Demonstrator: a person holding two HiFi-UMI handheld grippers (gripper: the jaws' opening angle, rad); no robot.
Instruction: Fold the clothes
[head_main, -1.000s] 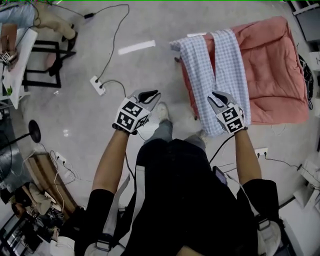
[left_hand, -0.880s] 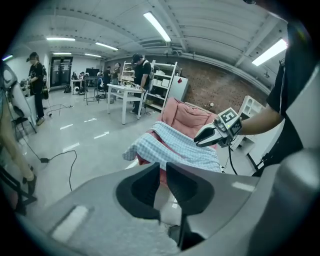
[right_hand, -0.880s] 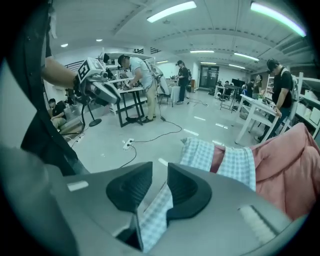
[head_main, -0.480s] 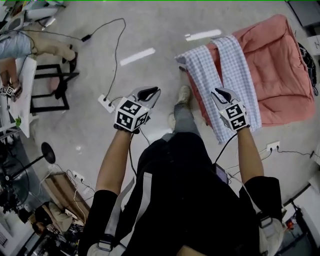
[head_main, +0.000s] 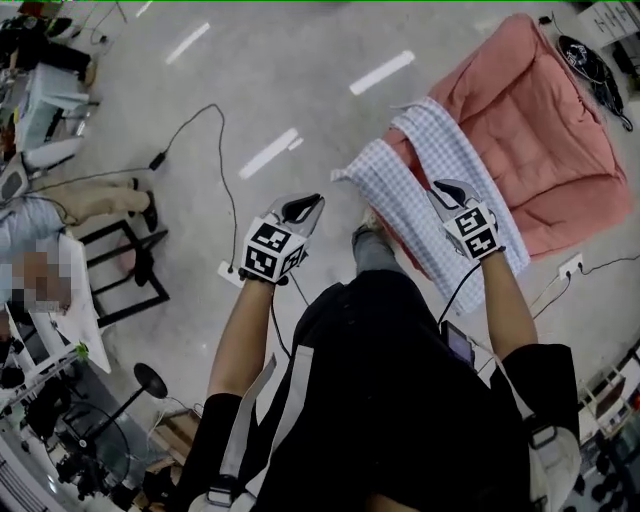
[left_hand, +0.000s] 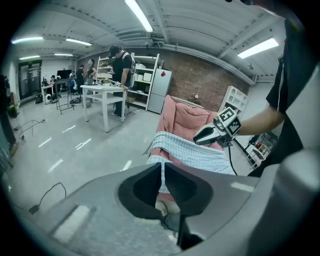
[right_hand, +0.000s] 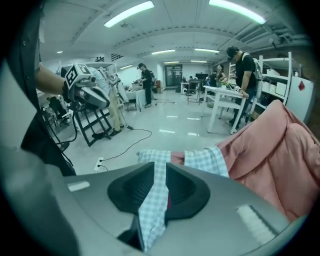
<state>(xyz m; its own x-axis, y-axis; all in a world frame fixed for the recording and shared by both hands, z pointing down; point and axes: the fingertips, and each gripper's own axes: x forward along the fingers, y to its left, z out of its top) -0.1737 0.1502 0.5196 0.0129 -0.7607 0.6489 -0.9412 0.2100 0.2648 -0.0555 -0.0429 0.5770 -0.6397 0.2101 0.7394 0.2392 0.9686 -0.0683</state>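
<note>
Looking down, I am wearing a black top (head_main: 390, 380) and holding a gripper in each outstretched hand. My left gripper (head_main: 306, 205) is hanging over bare floor (head_main: 300, 90), well apart from the clothing. Its fingers are pressing together with nothing between them. My right gripper (head_main: 448, 188) is hovering over the checked cloth (head_main: 395, 205). Its fingers have just been closing and are standing a narrow gap apart. The cloth and a sliver of pink are showing through that gap from below, and the pads are clamping nothing.

The checked cloth is lying in two long strips, side by side, ahead of me and to my right. It is draping over the near edge of a pink pad (head_main: 540, 130), which is spreading out beyond it. My leg (head_main: 375, 258) is showing just beside the left strip.

On the floor to my left, a black cable (head_main: 222, 180) is running down to a white power strip (head_main: 231, 271) near my left arm.

Farther off, in the left gripper view, a person (left_hand: 120, 62) is standing at a white table (left_hand: 100, 90). Shelves (left_hand: 145, 75) and a brick wall (left_hand: 210, 82) are standing behind them, under long ceiling lights.
</note>
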